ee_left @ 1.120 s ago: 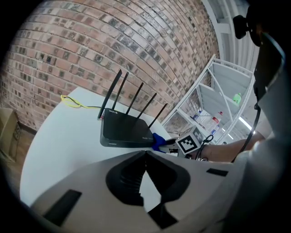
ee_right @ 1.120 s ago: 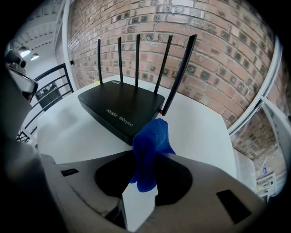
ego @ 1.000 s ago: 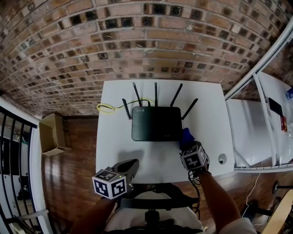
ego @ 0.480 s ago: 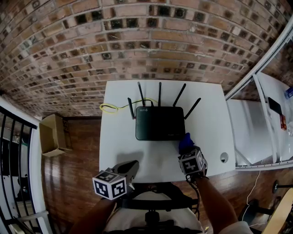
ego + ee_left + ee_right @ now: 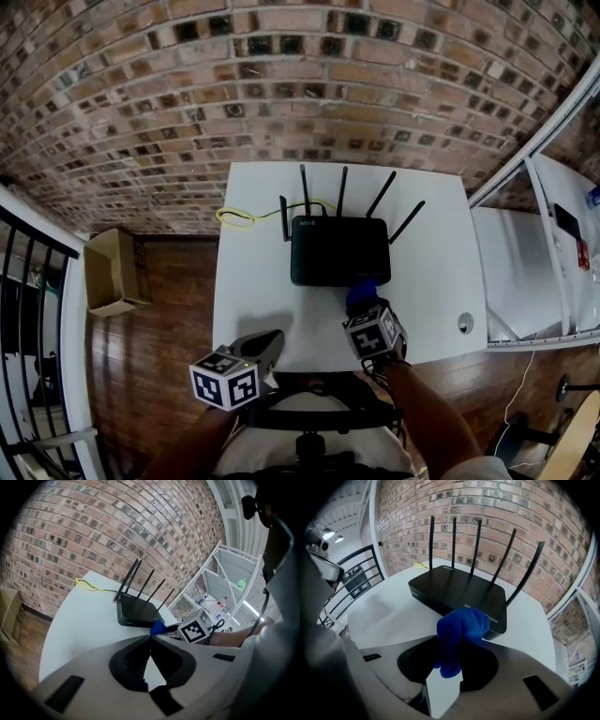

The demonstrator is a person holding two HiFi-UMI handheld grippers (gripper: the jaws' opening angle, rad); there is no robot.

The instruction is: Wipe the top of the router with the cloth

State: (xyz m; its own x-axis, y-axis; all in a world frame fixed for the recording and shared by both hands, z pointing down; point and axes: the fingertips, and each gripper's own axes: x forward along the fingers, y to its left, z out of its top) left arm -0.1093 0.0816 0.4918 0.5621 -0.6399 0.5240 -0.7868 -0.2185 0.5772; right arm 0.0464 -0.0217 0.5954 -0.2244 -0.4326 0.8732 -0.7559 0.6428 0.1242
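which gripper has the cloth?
The right gripper: its jaws are shut on the blue cloth by the router's front edge. The left gripper is shut on nothing.

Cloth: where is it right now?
In the head view, right of centre: the blue cloth is pinched in the right gripper, at the router's near edge, towards its right corner.

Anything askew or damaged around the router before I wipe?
Nothing stands out. The router sits flat on the table, antennas raised, a yellow cable behind it; the cloth is clamped in the right hand-held gripper at its front edge.
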